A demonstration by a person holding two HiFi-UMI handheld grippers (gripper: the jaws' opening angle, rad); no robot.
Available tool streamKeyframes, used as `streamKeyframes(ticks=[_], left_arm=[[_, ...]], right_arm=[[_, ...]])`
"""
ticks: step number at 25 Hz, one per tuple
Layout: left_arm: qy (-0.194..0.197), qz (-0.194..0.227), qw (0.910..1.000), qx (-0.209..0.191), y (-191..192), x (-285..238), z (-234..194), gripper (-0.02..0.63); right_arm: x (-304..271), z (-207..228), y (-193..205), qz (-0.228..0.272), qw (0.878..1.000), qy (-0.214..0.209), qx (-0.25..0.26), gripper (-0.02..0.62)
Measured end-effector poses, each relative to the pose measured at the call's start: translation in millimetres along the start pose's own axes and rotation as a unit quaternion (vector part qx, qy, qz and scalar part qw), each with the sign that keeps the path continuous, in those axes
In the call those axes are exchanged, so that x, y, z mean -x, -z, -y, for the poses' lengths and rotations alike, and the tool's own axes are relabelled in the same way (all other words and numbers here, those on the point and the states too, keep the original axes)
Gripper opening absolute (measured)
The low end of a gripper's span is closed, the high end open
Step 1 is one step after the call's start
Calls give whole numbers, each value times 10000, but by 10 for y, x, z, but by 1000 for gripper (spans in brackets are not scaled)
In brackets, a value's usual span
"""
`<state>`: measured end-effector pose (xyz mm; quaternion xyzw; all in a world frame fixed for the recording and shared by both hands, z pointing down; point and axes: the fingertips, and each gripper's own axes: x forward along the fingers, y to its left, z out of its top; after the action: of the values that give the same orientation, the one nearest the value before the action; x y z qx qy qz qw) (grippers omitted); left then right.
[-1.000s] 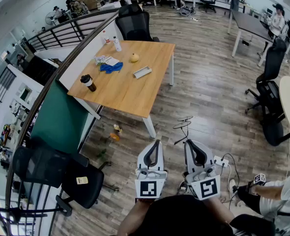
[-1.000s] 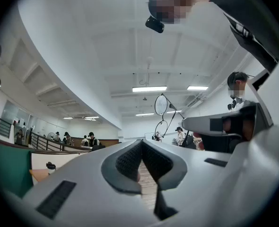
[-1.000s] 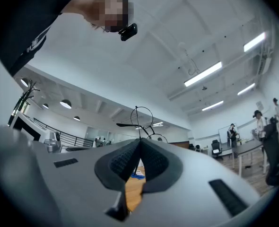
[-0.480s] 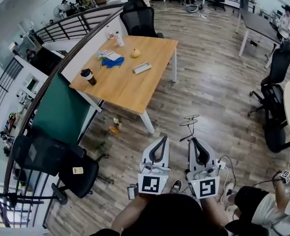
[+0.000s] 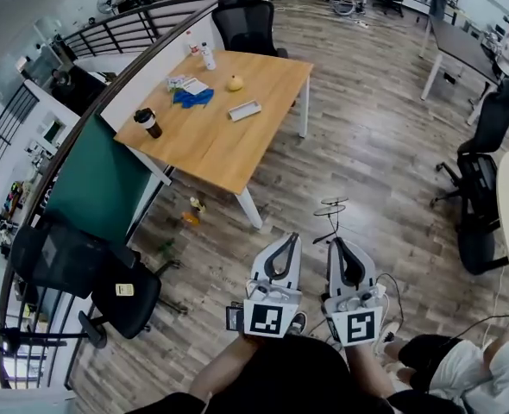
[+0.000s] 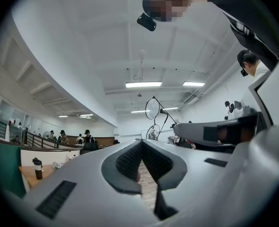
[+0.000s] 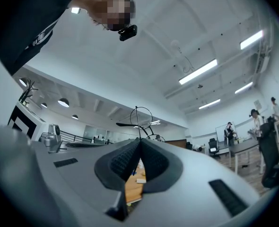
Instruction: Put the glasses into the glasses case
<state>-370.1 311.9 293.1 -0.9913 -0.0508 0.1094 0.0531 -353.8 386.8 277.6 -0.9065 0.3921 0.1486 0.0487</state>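
A thin black wire pair of glasses [image 5: 329, 208] sticks up from the tip of my right gripper [image 5: 333, 241], which is shut on its arm. In the right gripper view the round lens frame [image 7: 140, 117] stands just above the closed jaw tips [image 7: 140, 140]. My left gripper [image 5: 289, 238] hangs beside it, shut and empty; from its view the glasses [image 6: 153, 109] show to the right of its tips [image 6: 141, 142]. The grey glasses case [image 5: 244, 110] lies on the wooden table [image 5: 211, 158], far ahead of both grippers, and shows through the right jaws as well.
On the table stand a dark cup [image 5: 147, 122], a blue cloth [image 5: 192, 97], a yellow fruit [image 5: 235, 83] and bottles [image 5: 206, 56]. Black office chairs [image 5: 246, 24] [image 5: 121, 293] and a green partition [image 5: 91, 197] flank it. A seated person's legs [image 5: 449, 365] are at the right.
Both grippers have moved forward over the wooden floor toward the table, side by side, the glasses still in the right one. The seated person at the right has slid back in view.
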Motion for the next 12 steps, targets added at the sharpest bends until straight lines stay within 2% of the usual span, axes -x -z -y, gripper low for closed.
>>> streamKeyframes(ticks=[4, 9, 12], left_arm=[[39, 76, 9998, 160, 109, -300, -34, 21], [287, 253, 9990, 215, 116, -702, -145, 21], [313, 312, 9981, 426, 138, -897, -289, 21]], right_arm=[[-116, 154, 178, -258, 9996, -76, 73, 12], [-437, 298, 193, -378, 9989, -46, 255, 12], [-711, 376, 122, -179, 9991, 155, 362, 12]])
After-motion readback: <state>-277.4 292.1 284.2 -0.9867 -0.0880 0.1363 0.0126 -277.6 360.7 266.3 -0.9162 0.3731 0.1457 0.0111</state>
